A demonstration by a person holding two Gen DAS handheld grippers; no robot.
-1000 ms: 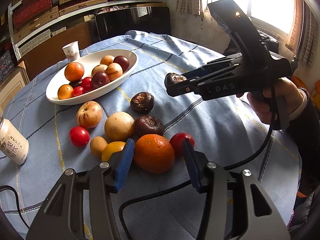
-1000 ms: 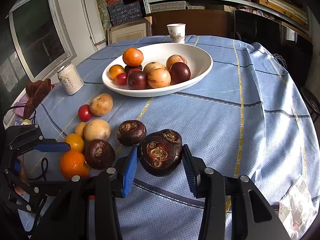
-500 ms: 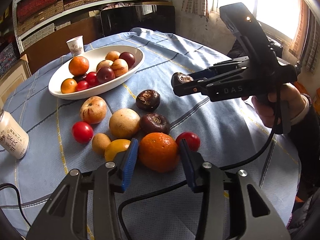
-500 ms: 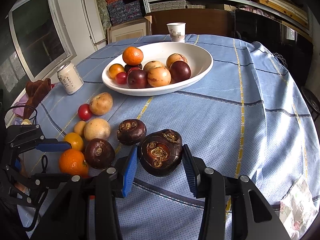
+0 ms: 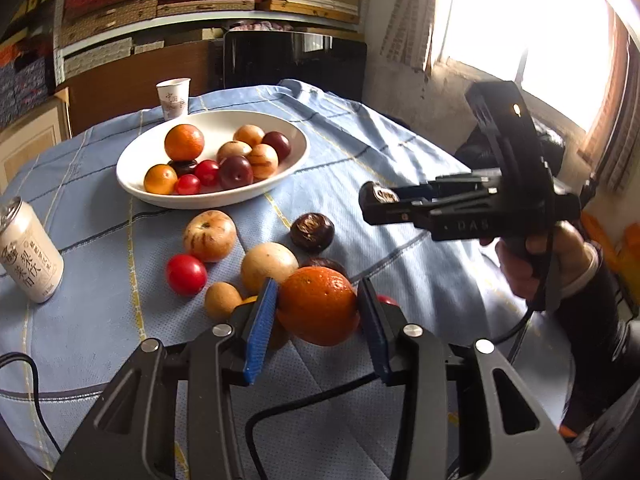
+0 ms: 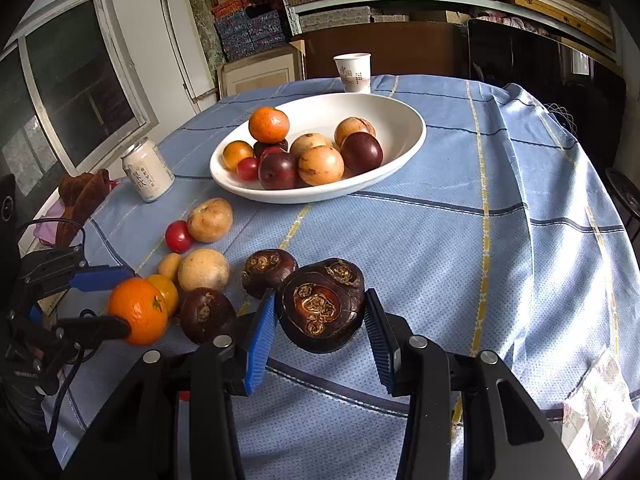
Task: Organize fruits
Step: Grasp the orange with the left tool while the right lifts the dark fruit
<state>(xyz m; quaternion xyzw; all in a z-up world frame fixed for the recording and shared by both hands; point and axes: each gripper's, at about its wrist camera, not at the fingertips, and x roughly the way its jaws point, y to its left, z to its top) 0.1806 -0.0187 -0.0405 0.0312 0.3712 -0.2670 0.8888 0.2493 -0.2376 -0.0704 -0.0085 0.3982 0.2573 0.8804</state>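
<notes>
The left gripper (image 5: 318, 312) pinches an orange (image 5: 318, 305) between its blue pads, lifted off the blue tablecloth (image 5: 400, 168). The right gripper (image 6: 320, 316) clamps a dark brown fruit (image 6: 321, 309) the same way. Ahead of both tools sits the white bowl (image 6: 404, 120), its near rim facing them, half filled on its left side. Loose fruit crowds the cloth just beyond the left gripper; bare cloth lies between the right gripper and the bowl's rim
</notes>
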